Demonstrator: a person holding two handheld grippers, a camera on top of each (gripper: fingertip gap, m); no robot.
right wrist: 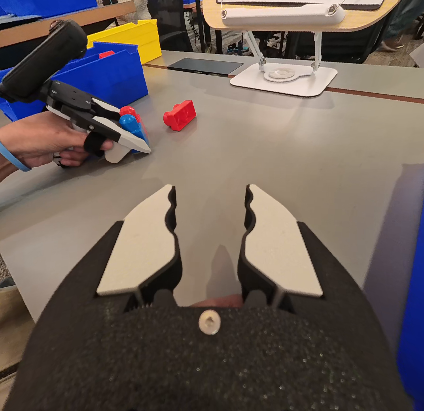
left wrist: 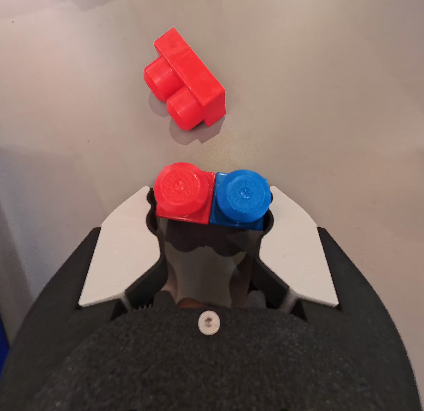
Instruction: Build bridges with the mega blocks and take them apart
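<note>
In the left wrist view the left gripper (left wrist: pixel 210 202) has its jaws pinching a pair of blocks side by side: a red block (left wrist: pixel 182 193) against the left finger and a blue block (left wrist: pixel 241 199) against the right finger, the two touching each other, each with one round stud facing the camera. Whether anything joins them underneath cannot be told. At 12 o'clock from the pair, apart from it, a loose red two-stud block (left wrist: pixel 185 79) lies on its side on the grey table (left wrist: pixel 321 101), its studs pointing toward 8 o'clock.

In the right wrist view the right gripper (right wrist: pixel 210 189) hovers over the bare table (right wrist: pixel 275 159) with its jaws spread and nothing between them. The left gripper (right wrist: pixel 137 136) shows at 10 o'clock, held in a hand (right wrist: pixel 41 140) with a blue wristband, its tips down at the table surface around the blue block (right wrist: pixel 132 124) and red block (right wrist: pixel 128 111). The loose red block (right wrist: pixel 180 115) lies just to the 3 o'clock side of that gripper, hollow underside showing. Behind the left gripper stands a blue bin (right wrist: pixel 110 79), with a yellow bin (right wrist: pixel 137 40) beyond it at 11 o'clock. At 1 o'clock a white stand (right wrist: pixel 284 81) rests on the table's far part, carrying a wooden board (right wrist: pixel 286 24).
</note>
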